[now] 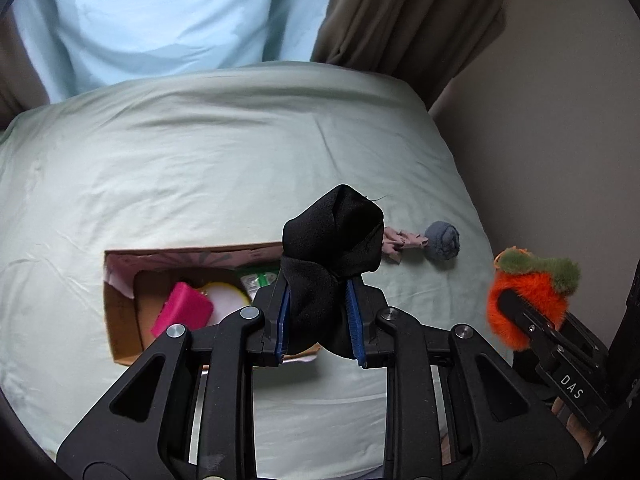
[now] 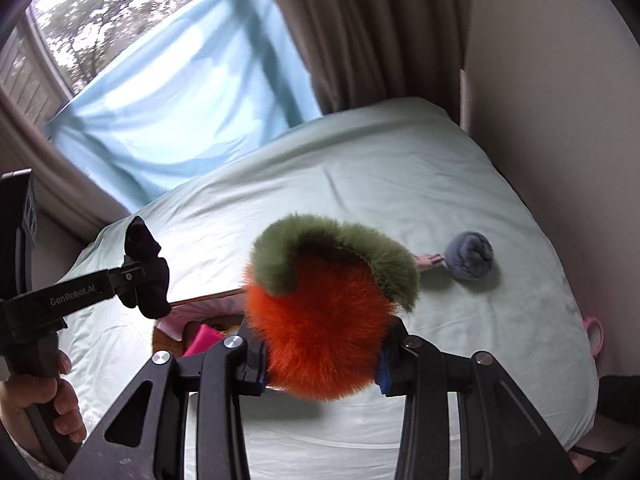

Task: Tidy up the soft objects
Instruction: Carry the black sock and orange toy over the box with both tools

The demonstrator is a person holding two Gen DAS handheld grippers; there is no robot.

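My left gripper [image 1: 320, 320] is clamped on a black cloth [image 1: 332, 248], and "GenRobot.AI" reads along its side in the right wrist view. My right gripper [image 2: 322, 360] is squeezing an orange furry toy [image 2: 324, 332] with a green tuft; "DAS" is printed on its body in the left view. Both hang above the pale green bed sheet [image 1: 200, 168]. Under the cloth sits a cardboard box [image 1: 120, 320], half hidden by my fingers; inside I make out a pink block [image 1: 184, 312] and something yellow and white, plus a green packet whose label is too blurred to read. Far right on the sheet lies a grey rolled sock [image 1: 442, 246], beside a small pinkish thing [image 1: 400, 242] I can't identify.
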